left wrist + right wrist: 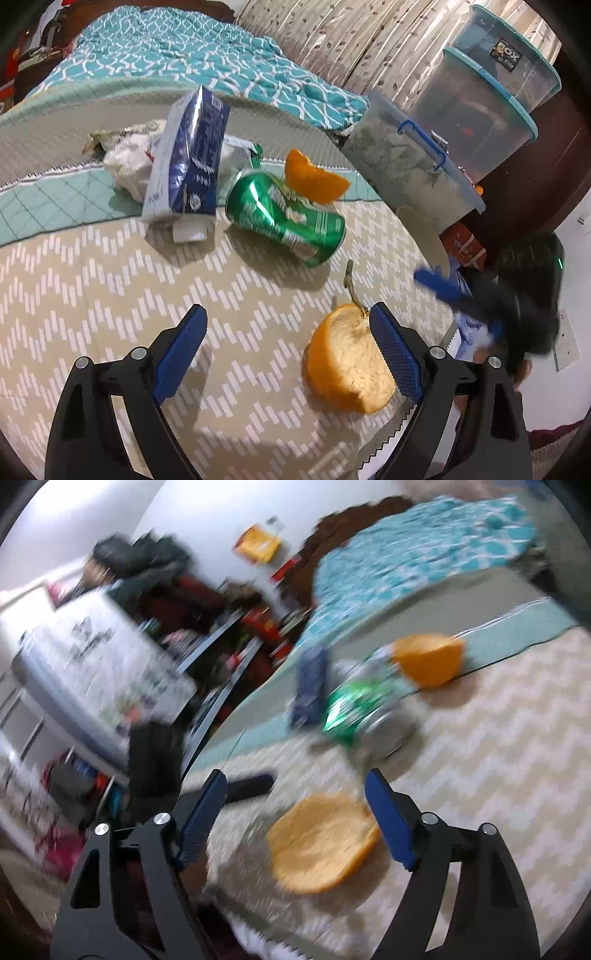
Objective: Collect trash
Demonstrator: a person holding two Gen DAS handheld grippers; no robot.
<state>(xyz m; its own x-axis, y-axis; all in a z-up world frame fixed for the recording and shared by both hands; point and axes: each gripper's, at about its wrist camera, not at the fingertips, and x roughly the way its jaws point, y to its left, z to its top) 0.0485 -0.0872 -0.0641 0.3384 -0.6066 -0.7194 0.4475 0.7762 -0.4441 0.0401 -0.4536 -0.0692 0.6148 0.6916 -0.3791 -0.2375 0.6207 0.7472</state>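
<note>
The left tool (288,328) has black angular arms, silver round pivot screws, and blue pads (397,354) with a fine cross-hatched grip texture. The right tool (295,794) has the same black frame, silver screws and blue pads (391,823).

Legible: "BOX" on a dark sticker (504,55) on the upper clear storage bin (517,70). Print on green can (286,214) and blue carton (192,155) unreadable. Right wrist view too blurred.
</note>
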